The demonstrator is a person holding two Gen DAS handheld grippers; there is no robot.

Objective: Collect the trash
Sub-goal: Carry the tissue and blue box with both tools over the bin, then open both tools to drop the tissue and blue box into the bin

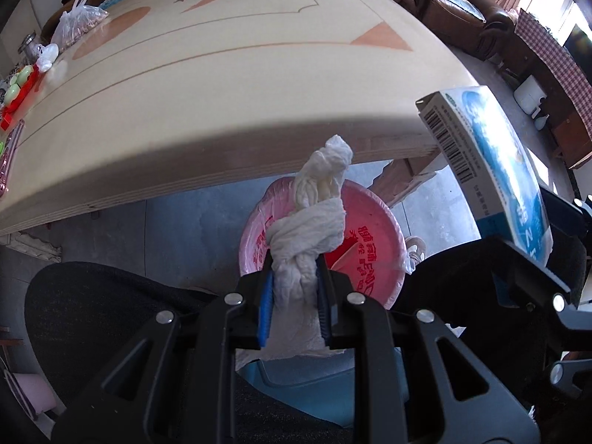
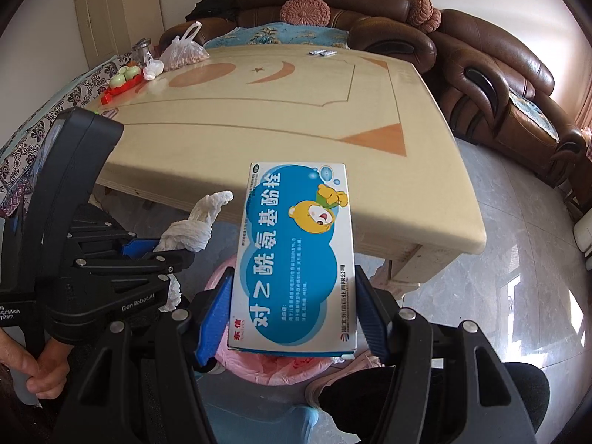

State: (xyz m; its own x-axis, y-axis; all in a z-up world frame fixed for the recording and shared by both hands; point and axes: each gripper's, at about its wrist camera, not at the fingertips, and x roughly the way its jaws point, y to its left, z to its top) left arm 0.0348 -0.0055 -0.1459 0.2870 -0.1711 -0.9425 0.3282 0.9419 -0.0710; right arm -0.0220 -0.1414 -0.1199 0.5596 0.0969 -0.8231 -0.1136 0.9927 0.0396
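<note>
In the left wrist view the left gripper (image 1: 296, 296) sits at the bottom centre of the frame, its blue-padded fingers (image 1: 267, 305) pressed against a twisted wad of white tissue (image 1: 312, 236) that sticks up between them. Straight behind the tissue, below the table edge, is a bin lined with a pink bag (image 1: 370, 236) printed with red characters, standing on the grey floor. At the right edge of that frame the medicine box (image 1: 495, 170) shows its barcode side, held in the right gripper (image 1: 532, 255). In the right wrist view the right gripper (image 2: 292, 318) fills the lower centre, its blue pads clamped on the two long sides of the blue-and-white box (image 2: 296, 259), which bears a cartoon bear and lies face up above the pink bag (image 2: 273, 368). To the left in that frame the left gripper (image 2: 148, 255) holds the tissue (image 2: 192, 229), and a bare hand (image 2: 33, 370) grips its handle at the lower left. The cream table (image 2: 259, 125) with orange inlay fills the middle of the frame; at its upper left stand a plastic bag of nuts (image 2: 183, 51), a jar (image 2: 142, 51) and a red tray of green fruit (image 2: 124, 79). A brown sofa (image 2: 481, 59) runs along the top and right.
</note>
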